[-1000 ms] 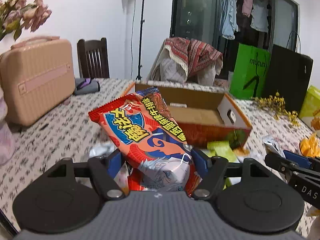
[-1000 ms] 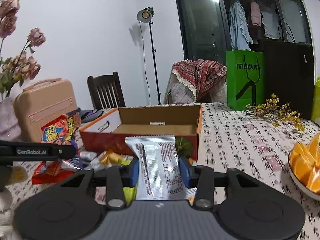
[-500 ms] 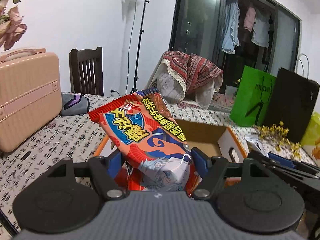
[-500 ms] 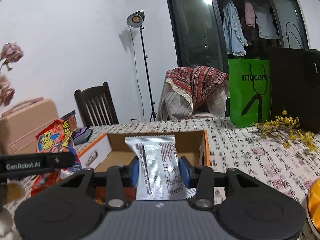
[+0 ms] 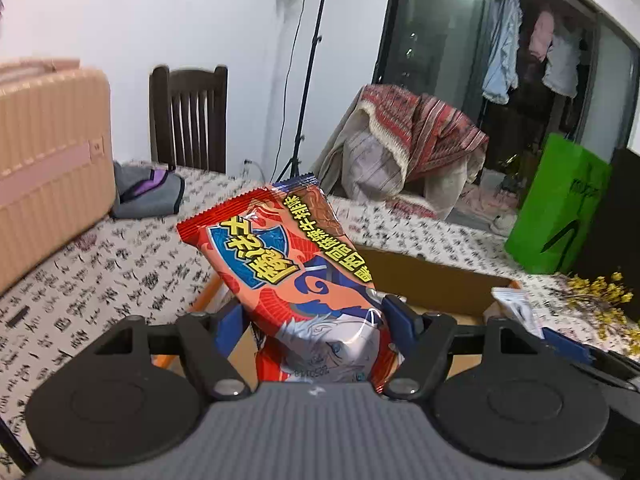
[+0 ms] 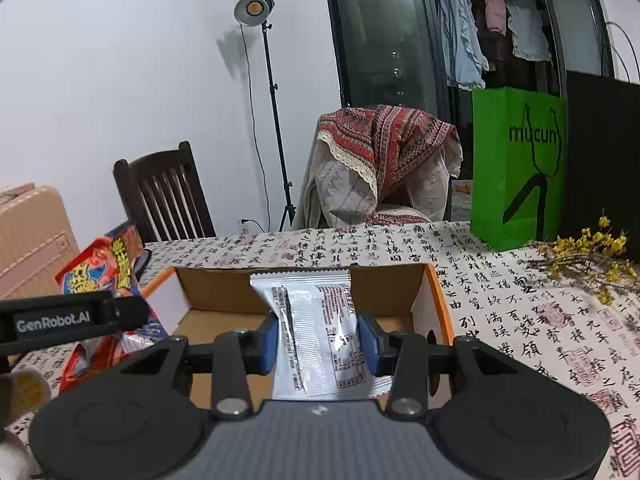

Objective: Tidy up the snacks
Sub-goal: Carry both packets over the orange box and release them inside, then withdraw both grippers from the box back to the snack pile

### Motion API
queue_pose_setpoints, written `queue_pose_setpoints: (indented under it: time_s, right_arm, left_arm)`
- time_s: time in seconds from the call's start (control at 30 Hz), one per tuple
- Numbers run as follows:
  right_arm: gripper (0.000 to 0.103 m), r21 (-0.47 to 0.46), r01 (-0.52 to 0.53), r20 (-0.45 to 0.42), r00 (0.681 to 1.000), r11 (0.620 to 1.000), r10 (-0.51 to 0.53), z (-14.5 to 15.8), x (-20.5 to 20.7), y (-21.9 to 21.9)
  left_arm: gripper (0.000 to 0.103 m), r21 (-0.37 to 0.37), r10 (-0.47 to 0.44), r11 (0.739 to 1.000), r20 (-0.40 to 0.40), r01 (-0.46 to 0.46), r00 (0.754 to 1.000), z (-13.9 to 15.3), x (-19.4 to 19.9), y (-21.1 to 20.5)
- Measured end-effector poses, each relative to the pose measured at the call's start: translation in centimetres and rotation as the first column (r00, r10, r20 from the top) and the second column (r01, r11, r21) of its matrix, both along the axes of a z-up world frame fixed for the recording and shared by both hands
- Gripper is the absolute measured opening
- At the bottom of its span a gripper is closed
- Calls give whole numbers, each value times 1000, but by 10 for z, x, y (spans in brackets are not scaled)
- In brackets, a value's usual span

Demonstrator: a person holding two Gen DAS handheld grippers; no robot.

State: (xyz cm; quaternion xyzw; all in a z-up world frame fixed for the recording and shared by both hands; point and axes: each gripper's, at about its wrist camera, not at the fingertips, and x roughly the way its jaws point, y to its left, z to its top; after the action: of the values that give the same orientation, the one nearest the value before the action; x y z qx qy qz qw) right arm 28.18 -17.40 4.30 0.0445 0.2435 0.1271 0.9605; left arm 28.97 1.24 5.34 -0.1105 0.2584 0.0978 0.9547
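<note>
— Grippers, what did each have?
— Left gripper [image 5: 312, 322] had its fingers closed on a red snack bag [image 5: 288, 264], tilted up over the box's [image 6: 434, 300] left edge. Right gripper [image 6: 322, 338] pinched a white packet [image 6: 316, 320], upright above the open box.
— And the box?
— It sat on the patterned table [image 6: 520, 304], with a green bag [image 6: 518, 168] standing behind it, well apart.

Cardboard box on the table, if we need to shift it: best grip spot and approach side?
Pinch the top edge of the right side wall of the cardboard box, coming from above. The top is open, so the thin orange-trimmed wall stands free and fits between two fingers. A cut-out handle seems to sit in that wall too.
</note>
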Motion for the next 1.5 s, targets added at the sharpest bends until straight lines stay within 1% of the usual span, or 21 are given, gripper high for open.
queue_pose_setpoints:
  time_s: [0.07,0.2,0.3,0.4,0.43,0.47,0.5,0.53,0.57,0.6,0.63,0.67,0.73,0.77,0.83,0.97,1.0,1.13,1.27,1.4,1.5]
  right_arm:
    - [41,2,0,-2,1000,1000,0,-8,4,-1]
    - [41,22,-18,-7,1000,1000,18,-24,13,-6]
    - [41,36,-39,-34,999,999,40,-31,18,-5]
    - [42,22,-53,-31,998,998,54,-33,17,-3]
    - [45,18,-55,-26,998,998,56,-34,16,-3]
    - [47,19,-56,-28,998,998,56,-33,17,-4]
    - [50,27,-47,-31,998,999,48,-33,16,-5]
    - [57,40,-47,-34,998,998,48,-33,16,-7]
    - [65,50,-46,-35,998,998,47,-32,16,-9]
    - [70,58,-39,-31,999,998,41,-31,15,-11]
    - [81,64,-33,-27,999,997,35,-31,14,-12]
    - [87,70,-27,-23,999,997,29,-31,13,-14]
    - [91,83,-27,-16,999,996,28,-30,12,-17]
    - [96,89,-27,-16,999,996,28,-30,12,-18]
    - [103,99,-26,-13,1000,995,28,-29,11,-21]
    - [103,96,-28,-6,1000,995,29,-25,9,-23]
    - [103,95,-28,-8,1000,995,28,-24,8,-23]
    - [103,91,-20,12,1000,996,19,-9,-6,-27]
    - [103,94,-21,46,999,995,17,11,-27,-34]
    - [103,84,-37,72,997,996,31,25,-53,-42]
    - [103,76,-43,68,997,996,38,27,-72,-48]
  left_arm:
    - [73,5,1,1000,-4,-1,1000,-10,7,2]
    - [73,35,-30,999,30,29,999,-22,10,1]
    - [73,62,-40,997,29,38,999,-28,12,-2]
    - [73,63,-44,997,34,42,998,-33,13,-1]
    - [73,57,-52,997,45,50,998,-34,12,0]
    - [76,47,-63,997,57,60,996,-34,10,1]
    - [85,38,-69,997,70,66,995,-33,8,2]
    - [90,32,-69,997,83,66,994,-31,6,2]
    - [100,31,-67,997,103,64,992,-29,3,1]
    - [103,33,-67,997,126,63,990,-27,-1,1]
    - [103,35,-66,998,144,61,987,-26,-3,0]
    - [103,34,-65,998,155,61,986,-25,-5,0]
    - [103,25,-63,998,159,60,985,-24,-6,0]
    - [103,22,-60,998,155,57,986,-24,-6,0]
    - [103,17,-50,999,150,48,987,-24,-7,1]
    - [103,6,-24,1000,96,23,995,-18,-9,6]
    - [103,-3,-22,1000,94,22,995,-14,-13,7]
    - [103,-15,-11,1000,113,12,994,4,-32,11]
    - [103,10,-32,999,129,31,991,17,-52,6]
    - [103,-2,-56,998,128,56,990,24,-73,8]
    - [103,-9,-74,997,128,76,989,24,-94,9]
